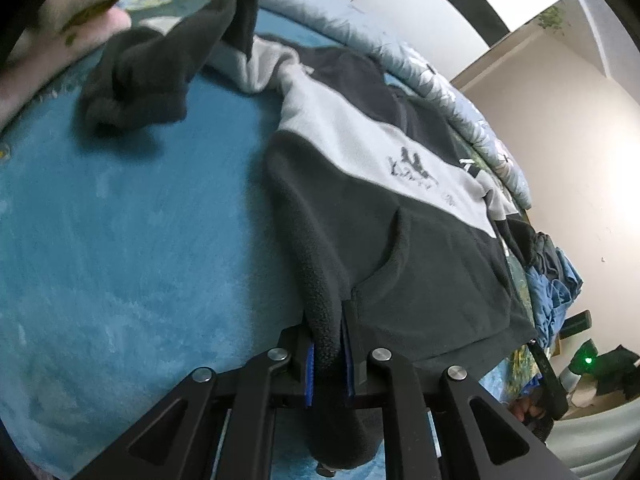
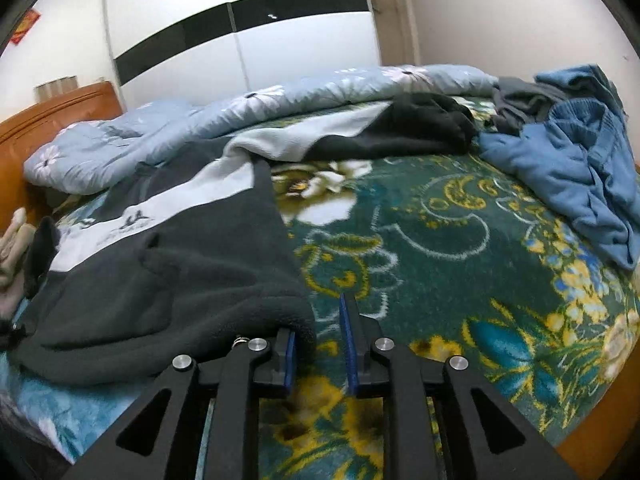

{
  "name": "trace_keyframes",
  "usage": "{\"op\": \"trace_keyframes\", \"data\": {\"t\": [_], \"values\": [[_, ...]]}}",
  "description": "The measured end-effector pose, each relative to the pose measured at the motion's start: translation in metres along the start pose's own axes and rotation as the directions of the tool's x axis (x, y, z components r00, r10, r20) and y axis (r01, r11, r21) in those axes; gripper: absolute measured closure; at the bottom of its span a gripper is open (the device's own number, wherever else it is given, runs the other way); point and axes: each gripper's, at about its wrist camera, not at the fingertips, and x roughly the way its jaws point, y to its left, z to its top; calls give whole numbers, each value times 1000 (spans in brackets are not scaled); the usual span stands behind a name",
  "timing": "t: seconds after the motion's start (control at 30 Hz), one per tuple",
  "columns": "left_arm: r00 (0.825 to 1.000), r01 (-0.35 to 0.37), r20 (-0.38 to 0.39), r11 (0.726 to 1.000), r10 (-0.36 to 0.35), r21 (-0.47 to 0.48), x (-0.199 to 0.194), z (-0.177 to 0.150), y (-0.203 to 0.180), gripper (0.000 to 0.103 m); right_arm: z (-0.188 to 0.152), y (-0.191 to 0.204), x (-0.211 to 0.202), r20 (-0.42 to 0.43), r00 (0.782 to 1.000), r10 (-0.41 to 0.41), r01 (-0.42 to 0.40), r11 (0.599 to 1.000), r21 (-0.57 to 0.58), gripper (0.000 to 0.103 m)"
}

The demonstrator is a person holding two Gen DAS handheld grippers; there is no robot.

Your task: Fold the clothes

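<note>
A: State your left gripper (image 1: 327,354).
B: Your fingers are clamped on the fleece hoodie (image 1: 400,216) hem.
A: And your right gripper (image 2: 319,350)?
B: Its fingers stand apart, beside the hem corner. The hoodie lies spread on the bed (image 2: 440,240), near blue clothes (image 2: 580,168).

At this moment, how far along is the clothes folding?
Early. Nothing looks folded. In hand: the left gripper is shut on the hem of the fleece pullover, which lies spread on the bed; the right gripper is open at its other hem corner. Left: folding it, plus the blue clothes pile.
</note>
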Motion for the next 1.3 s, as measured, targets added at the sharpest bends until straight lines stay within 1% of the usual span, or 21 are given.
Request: {"op": "trace_keyframes", "data": {"t": [0.03, 0.1, 0.17, 0.23, 0.27, 0.3, 0.33, 0.4, 0.5, 0.57, 0.63, 0.7, 0.73, 0.8, 0.87, 0.97, 1.07, 1.1, 1.13, 1.2, 1.3], "values": [[1000, -13, 16, 1000, 13, 7, -4, 1, -1, 84, 0, 0, -3, 7, 1000, 9, -9, 1000, -6, 76], [998, -39, 51, 999, 39, 5, -11, 4, -1, 65, 0, -5, -10, 16, 1000, 25, -25, 1000, 10, 69], [993, -70, 98, 997, 72, -21, -20, 8, 1, 50, 0, -10, -17, 23, 999, 42, -43, 999, 34, 60], [977, -117, 174, 992, 124, -51, -30, 13, 1, 48, -1, -17, -23, 33, 998, 58, -60, 996, 60, 56], [966, -137, 210, 988, 148, -67, -36, 16, 0, 44, -1, -20, -27, 43, 997, 71, -74, 994, 77, 54], [959, -140, 236, 987, 155, -80, -38, 18, -1, 39, -2, -22, -30, 54, 995, 82, -87, 992, 93, 54], [956, -133, 251, 987, 150, -86, -39, 19, -4, 37, -1, -23, -32, 60, 995, 84, -90, 991, 100, 54], [957, -105, 262, 992, 122, -75, -35, 25, -13, 29, 1, -25, -38, 71, 995, 67, -74, 991, 109, 54], [961, -97, 256, 994, 106, -48, -22, 35, -28, 27, 5, -37, -47, 102, 994, 37, -53, 986, 161, 54], [955, -111, 273, 993, 116, -36, -11, 46, -41, 27, 10, -48, -49, 111, 994, 17, -40, 975, 217, 53], [943, -126, 309, 992, 121, -3, -3, 60, -56, 27, 19, -55, -46, 101, 995, 12, -38, 966, 254, 53], [925, -171, 350, 985, 148, 34, 6, 76, -70, 27, 30, -57, -43, 91, 996, 13, -36, 966, 257, 53], [922, -181, 356, 982, 154, 45, 11, 83, -74, 27, 36, -57, -42, 87, 996, 13, -35, 967, 253, 53], [928, -172, 343, 984, 147, 44, 22, 99, -82, 27, 57, -58, -37, 75, 997, 16, -34, 969, 244, 53], [933, -141, 337, 990, 124, 26, 30, 117, -90, 27, 81, -61, -27, 68, 998, 15, -31, 972, 234, 53], [935, -122, 338, 992, 105, 29, 42, 140, -102, 27, 118, -73, 1, 35, 999, 4, -11, 973, 230, 53], [934, -110, 346, 993, 86, 52, 43, 136, -102, 27, 146, -100, 41, -48, 997, -54, 64, 966, 252, 53], [936, -109, 340, 993, 91, 34, 41, 135, -99, 27, 153, -109, 56, -80, 994, -71, 89, 962, 260, 53], [939, -87, 334, 996, 78, 12, 40, 135, -94, 27, 157, -117, 67, -100, 992, -73, 98, 957, 274, 53], [943, -35, 330, 999, 38, -14, 34, 135, -87, 27, 160, -135, 92, -147, 987, -58, 106, 933, 344, 53], [930, -46, 363, 999, 51, -22, 22, 136, -81, 26, 156, -154, 124, -184, 983, 4, 84, 881, 465, 47]]}}
